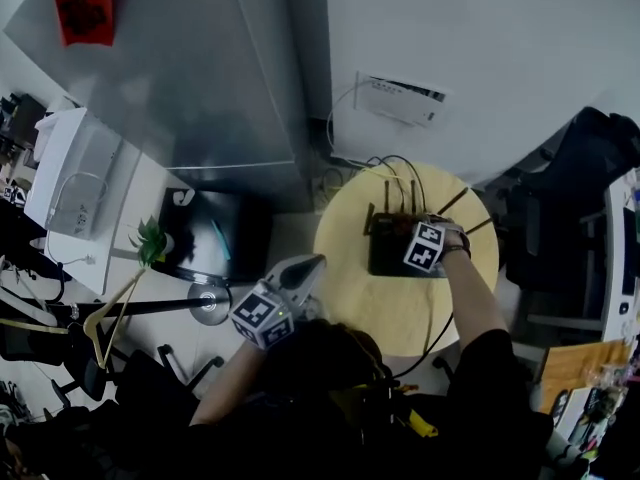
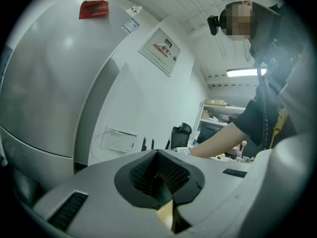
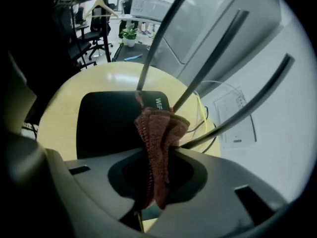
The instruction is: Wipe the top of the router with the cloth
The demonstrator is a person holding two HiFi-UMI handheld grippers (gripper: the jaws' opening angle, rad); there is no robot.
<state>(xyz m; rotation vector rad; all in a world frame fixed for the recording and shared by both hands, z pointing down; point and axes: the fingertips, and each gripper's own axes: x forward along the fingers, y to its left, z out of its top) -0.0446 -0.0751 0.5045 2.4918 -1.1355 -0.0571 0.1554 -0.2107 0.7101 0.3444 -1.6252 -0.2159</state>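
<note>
My right gripper (image 3: 151,192) pinches the brown cloth (image 3: 159,130) tight, and the cloth's end is over the black router (image 3: 106,125), close to its tall antennas (image 3: 210,63). My left gripper (image 2: 161,185) is closed on nothing, well away from the router. I think wiping is under way; next I should slide the cloth across the router's top, missing the antennas.
</note>
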